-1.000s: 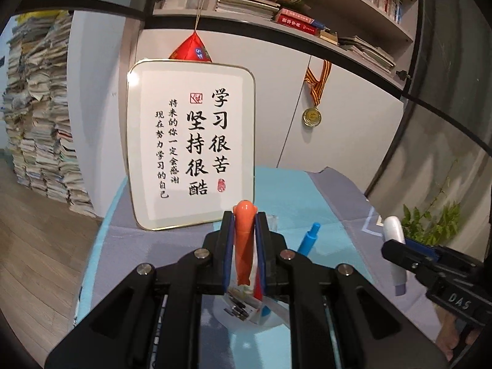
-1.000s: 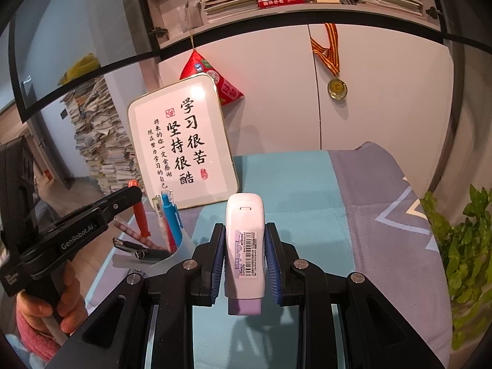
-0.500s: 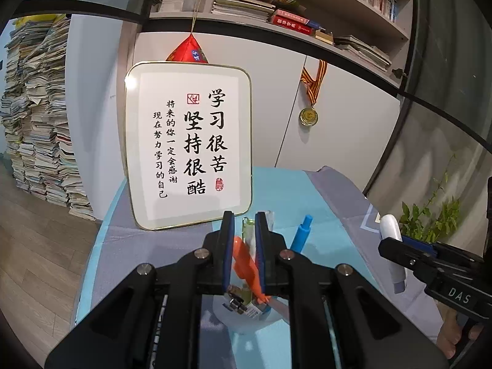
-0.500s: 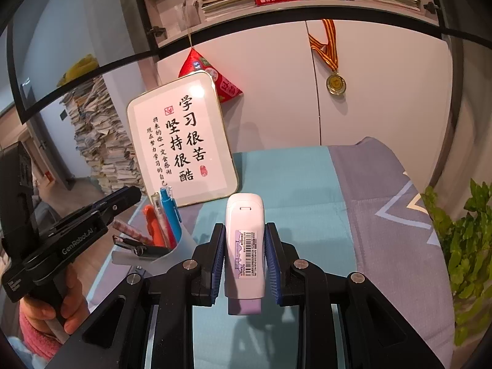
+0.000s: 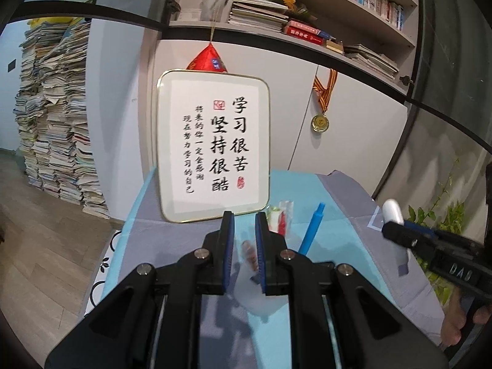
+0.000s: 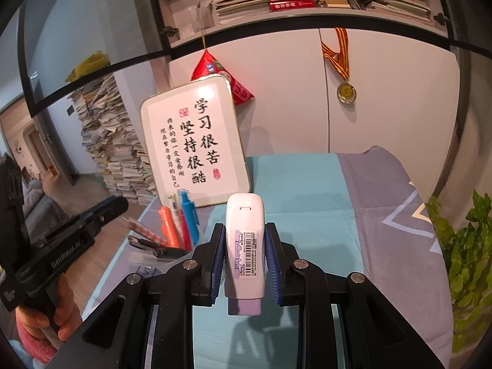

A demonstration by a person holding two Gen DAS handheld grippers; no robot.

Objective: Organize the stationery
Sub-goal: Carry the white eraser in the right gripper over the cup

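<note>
A clear pen cup (image 5: 261,292) stands on the table just below my left gripper (image 5: 244,224), which is open and empty above it. The cup (image 6: 147,261) holds an orange marker (image 6: 167,226), a blue pen (image 6: 189,212) and other pens. My right gripper (image 6: 244,236) is shut on a white correction-tape dispenser (image 6: 246,243) with a barcode label and lilac end, held above the table to the cup's right. It shows at the right of the left wrist view (image 5: 392,212).
A framed calligraphy board (image 5: 213,144) leans against the white cabinet behind the cup. The table has a teal and grey cloth (image 6: 301,190). A green plant (image 6: 467,246) is at the right edge. Stacked books (image 5: 52,117) stand on the floor at left.
My left gripper let go of the orange marker, which dropped into the cup, then lifted and opened. The right gripper kept hold of the dispenser and stayed nearly still.
</note>
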